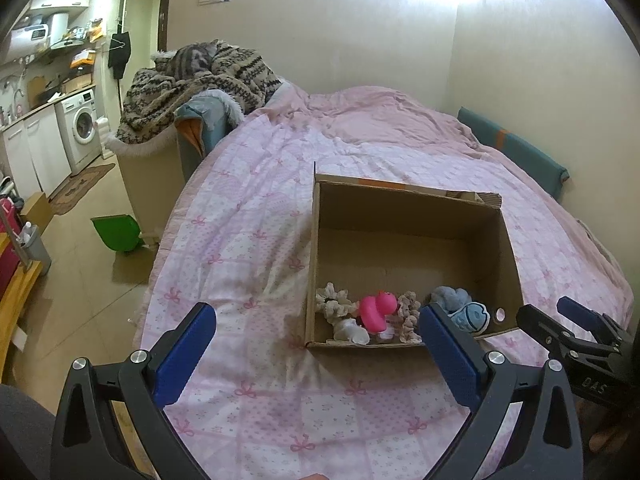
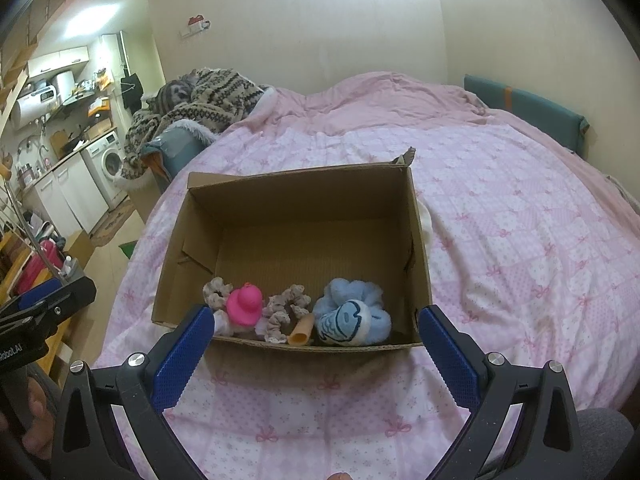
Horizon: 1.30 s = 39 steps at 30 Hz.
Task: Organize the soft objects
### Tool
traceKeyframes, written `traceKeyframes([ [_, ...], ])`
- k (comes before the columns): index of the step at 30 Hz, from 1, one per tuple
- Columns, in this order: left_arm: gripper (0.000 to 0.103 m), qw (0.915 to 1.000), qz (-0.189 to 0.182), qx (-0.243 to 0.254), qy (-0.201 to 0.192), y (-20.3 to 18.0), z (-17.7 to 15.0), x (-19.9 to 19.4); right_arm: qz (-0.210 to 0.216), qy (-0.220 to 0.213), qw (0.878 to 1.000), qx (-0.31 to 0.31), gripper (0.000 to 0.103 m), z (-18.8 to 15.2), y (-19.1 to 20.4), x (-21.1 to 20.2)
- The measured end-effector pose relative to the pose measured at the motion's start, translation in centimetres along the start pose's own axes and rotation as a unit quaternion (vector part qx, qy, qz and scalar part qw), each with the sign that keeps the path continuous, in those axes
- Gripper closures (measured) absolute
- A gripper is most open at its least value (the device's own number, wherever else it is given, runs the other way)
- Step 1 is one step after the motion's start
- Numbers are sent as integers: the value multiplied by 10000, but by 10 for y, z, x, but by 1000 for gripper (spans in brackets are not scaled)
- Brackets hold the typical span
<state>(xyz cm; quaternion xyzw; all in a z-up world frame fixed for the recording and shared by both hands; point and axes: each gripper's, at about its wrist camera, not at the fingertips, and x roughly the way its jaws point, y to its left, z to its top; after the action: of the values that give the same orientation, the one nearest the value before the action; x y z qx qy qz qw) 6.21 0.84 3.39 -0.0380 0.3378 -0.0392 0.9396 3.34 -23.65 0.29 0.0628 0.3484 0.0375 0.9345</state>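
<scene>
Nearest me, both tools idle: my left gripper (image 1: 316,352) is spread wide w/ nothing between the pads, and my right gripper (image 2: 314,354) is the same, wide apart and empty, hovering over the pink bedspread (image 2: 500,220) just short of the cardboard box (image 2: 420,248). The soft stuff sits along the box's near wall: pink duck (image 2: 245,305), beige scrunchie (image 2: 286,308), blue fish plush (image 2: 352,318), small orange tube (image 2: 302,334), another scrunchie (image 1: 334,304) at the left end. Far half of the box is bare. Beyond, only rumpled bedding; no loose soft item that I can see. Looks like the gathering's about done, imo. Next: scan for strays or tidy what's in the box.
</scene>
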Motion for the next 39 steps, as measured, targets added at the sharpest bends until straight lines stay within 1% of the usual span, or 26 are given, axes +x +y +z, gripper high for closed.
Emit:
traceKeyframes([
  [39,2,10000,-18,14,25,-2,-2,-1,7,45,10000,-77,0,0,2,2],
])
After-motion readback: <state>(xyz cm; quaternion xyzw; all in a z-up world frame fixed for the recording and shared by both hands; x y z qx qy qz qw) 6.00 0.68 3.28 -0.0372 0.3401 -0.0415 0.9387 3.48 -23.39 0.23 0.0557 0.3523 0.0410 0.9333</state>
